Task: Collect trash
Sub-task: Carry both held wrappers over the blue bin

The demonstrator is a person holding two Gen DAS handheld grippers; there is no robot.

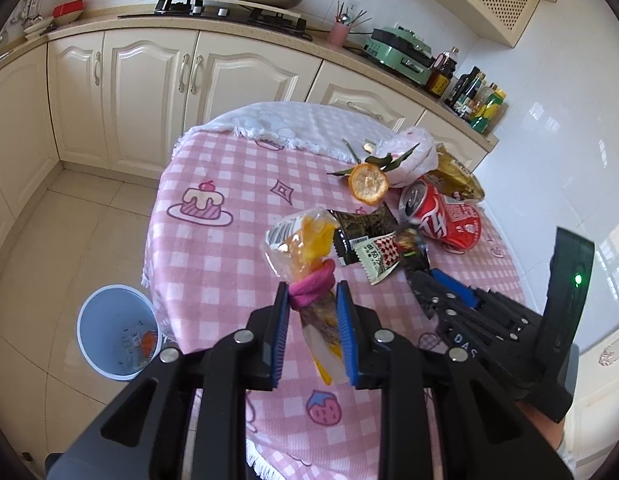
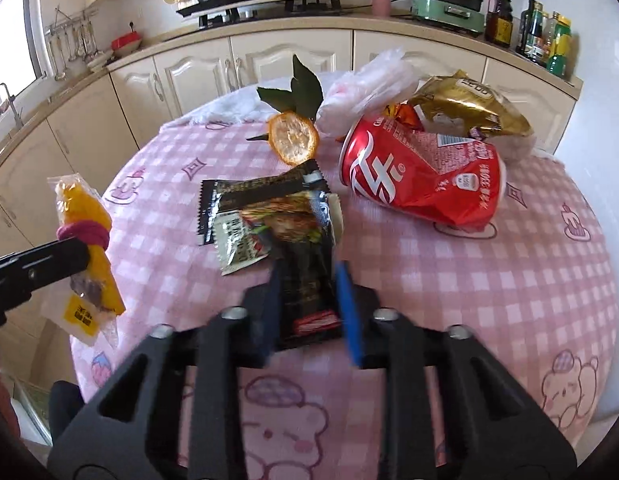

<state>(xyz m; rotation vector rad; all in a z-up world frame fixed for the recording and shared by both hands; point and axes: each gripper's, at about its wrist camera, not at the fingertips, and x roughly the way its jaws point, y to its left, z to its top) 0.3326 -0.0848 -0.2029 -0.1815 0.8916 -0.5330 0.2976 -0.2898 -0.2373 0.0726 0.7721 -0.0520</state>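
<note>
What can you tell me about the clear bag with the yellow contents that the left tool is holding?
The clear plastic bag holds yellow-orange pieces and carries a barcode label near its top and a yellow label at its lower end. A magenta band cinches its middle. It hangs roughly upright, lifted off the pink checked tablecloth, pinched between the blue pads of the left tool, which is shut on it just below the band. Nothing else touches it.

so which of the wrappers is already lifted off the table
The clear wrapper with yellow contents and a pink band, pinched in the left hand-held gripper. The dark wrappers lie on the cloth.
</note>
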